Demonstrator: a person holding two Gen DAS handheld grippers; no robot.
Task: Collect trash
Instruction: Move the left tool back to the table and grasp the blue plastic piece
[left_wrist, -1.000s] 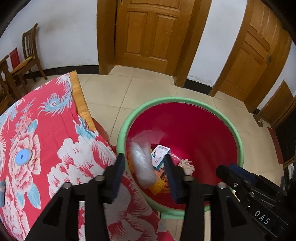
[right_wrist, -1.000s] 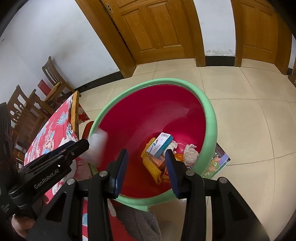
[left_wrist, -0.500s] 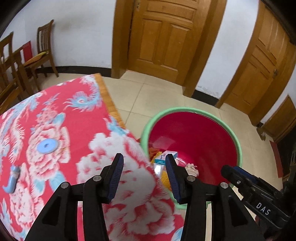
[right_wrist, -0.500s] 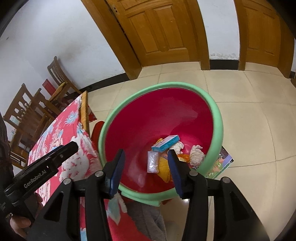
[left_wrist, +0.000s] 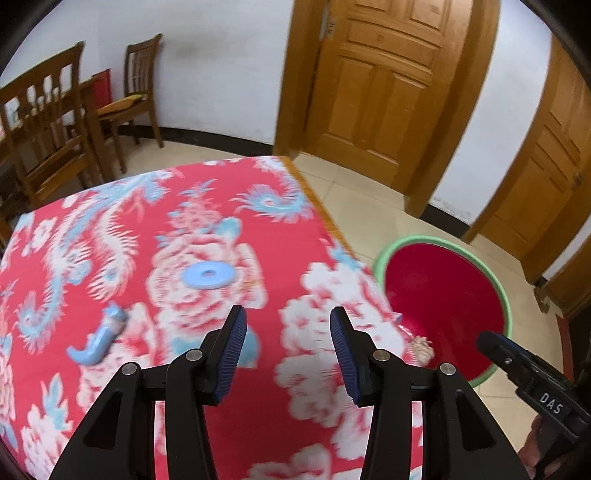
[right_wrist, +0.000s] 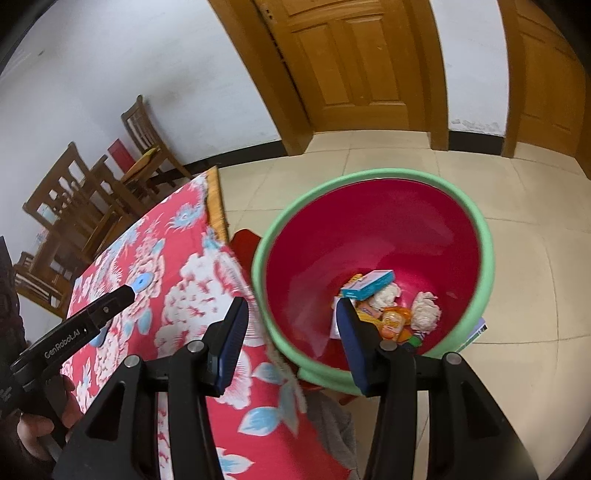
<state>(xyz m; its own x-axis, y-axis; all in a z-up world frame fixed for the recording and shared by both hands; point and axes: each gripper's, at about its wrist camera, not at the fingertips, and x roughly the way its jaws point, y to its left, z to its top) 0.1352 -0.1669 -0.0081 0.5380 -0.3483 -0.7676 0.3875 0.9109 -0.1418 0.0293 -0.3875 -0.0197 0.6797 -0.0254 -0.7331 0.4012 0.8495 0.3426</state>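
My left gripper (left_wrist: 288, 326) hangs open over the red flowered tablecloth (left_wrist: 147, 229), with nothing between its fingers. A flat blue disc (left_wrist: 209, 275) and a curved blue piece (left_wrist: 98, 341) lie on the cloth ahead of it to the left. My right gripper (right_wrist: 291, 319) is open and empty above the table's corner, beside the red basin with a green rim (right_wrist: 373, 174). Inside the basin lie a blue and white box (right_wrist: 367, 284), crumpled paper (right_wrist: 426, 312), an orange wrapper (right_wrist: 395, 321) and a clear bag that my right finger partly hides.
The basin stands on the tiled floor (right_wrist: 535, 258) off the table's right edge, on a printed sheet (right_wrist: 476, 328). Wooden chairs (left_wrist: 51, 140) stand behind the table. Wooden doors (left_wrist: 388, 92) line the far wall. A hand (right_wrist: 37, 435) holds the left gripper.
A clear plastic bag left the left gripper and dropped into the basin. The left gripper then swung left from over the basin to over the table. The right gripper drew back and its jaws widened a little.
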